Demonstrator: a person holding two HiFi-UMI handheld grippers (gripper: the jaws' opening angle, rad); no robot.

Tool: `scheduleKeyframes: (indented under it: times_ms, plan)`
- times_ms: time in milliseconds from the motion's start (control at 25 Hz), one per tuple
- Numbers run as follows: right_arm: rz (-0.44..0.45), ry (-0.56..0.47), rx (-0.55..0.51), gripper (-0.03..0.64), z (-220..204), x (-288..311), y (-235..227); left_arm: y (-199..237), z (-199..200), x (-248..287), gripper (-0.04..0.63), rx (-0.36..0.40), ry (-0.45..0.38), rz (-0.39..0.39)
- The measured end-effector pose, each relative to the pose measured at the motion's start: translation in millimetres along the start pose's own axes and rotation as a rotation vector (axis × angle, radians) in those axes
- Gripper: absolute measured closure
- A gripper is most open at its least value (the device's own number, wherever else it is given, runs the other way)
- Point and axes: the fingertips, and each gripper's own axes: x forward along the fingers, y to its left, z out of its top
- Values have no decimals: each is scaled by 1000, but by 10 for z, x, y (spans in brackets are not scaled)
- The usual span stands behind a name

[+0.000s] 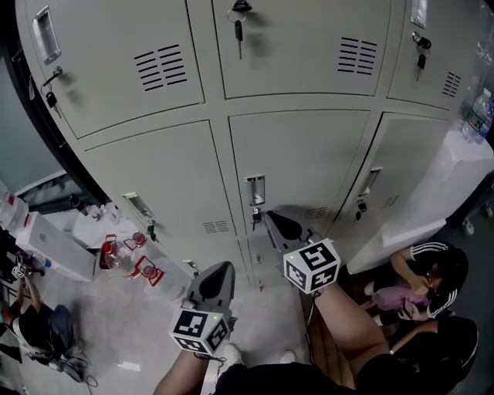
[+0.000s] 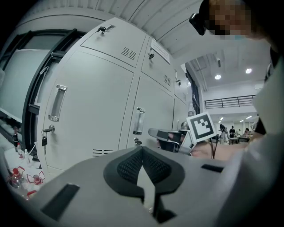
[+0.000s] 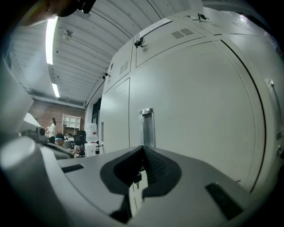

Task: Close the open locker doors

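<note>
The locker doors (image 1: 154, 185) are pale grey-white, each with a block of dark horizontal vent slits (image 1: 160, 68) and a silvery handle (image 1: 255, 189). Black keys (image 1: 238, 19) hang at some locks. The left hand-held gripper (image 1: 225, 267) and right hand-held gripper (image 1: 272, 216) are dark grey with black ribbed pads (image 2: 128, 166). The 2 marker cubes (image 1: 312, 266) are white, patterned with black squares. Clear bottles (image 1: 123, 254) show red trim against the pale grey floor (image 1: 131, 324).

The left claw (image 1: 222, 268) holds its jaws pressed together with nothing between them. The right claw (image 1: 275, 218) is closed and empty too, and it reaches a little further forward than the left one, on a bare forearm (image 1: 347, 320).
</note>
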Motion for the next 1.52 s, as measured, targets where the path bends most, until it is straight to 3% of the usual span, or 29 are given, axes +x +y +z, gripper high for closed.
scheduleKeyframes:
  times_ms: [280, 640, 1040, 1320, 1520]
  plan:
    - [42, 17, -37, 617, -114, -527, 65, -335, -103, -117, 591, -11, -9, 53]
    - [97, 43, 10, 617, -343, -1075, 239, -859, -363, -457, 591, -35, 24, 100]
    - [129, 70, 42, 617, -501, -1229, 936, -702, -394, -1084, 591, -16, 2, 149]
    - [105, 88, 43, 617, -557, -1373, 1661, -528, -433, -1707, 591, -43, 14, 116]
    - [52, 88, 27, 617, -531, -1576, 2134, -408, -441, -2152, 591, -48, -24, 79]
